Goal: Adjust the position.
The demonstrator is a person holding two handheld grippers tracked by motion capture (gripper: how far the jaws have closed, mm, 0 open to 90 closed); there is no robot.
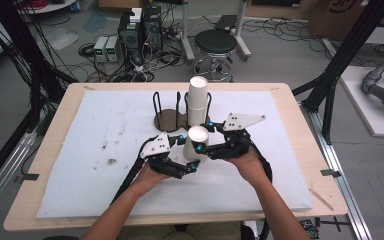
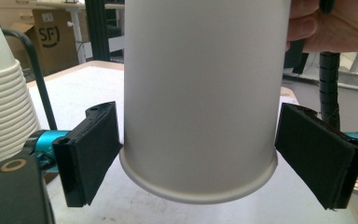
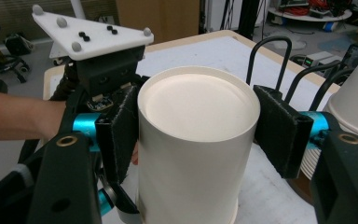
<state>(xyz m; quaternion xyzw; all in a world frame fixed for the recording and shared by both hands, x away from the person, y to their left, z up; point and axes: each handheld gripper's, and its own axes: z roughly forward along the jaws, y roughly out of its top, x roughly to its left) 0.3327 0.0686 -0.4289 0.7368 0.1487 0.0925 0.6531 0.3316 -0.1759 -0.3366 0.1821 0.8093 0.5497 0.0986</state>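
Right tool (image 3: 196,135) clamped, left tool (image 2: 198,154) open.

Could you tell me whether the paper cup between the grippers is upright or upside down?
Upside down: the paper cup has its closed base on top and its rolled rim at the bottom.

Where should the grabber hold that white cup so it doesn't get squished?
Best on the paper cup's straight side wall near the closed base, one pad on each side, coming in level. The cup is upside down, and the stiff base end resists crushing. The right gripper already clamps it there; the left gripper brackets the rolled rim end, its pads looking barely off the wall.
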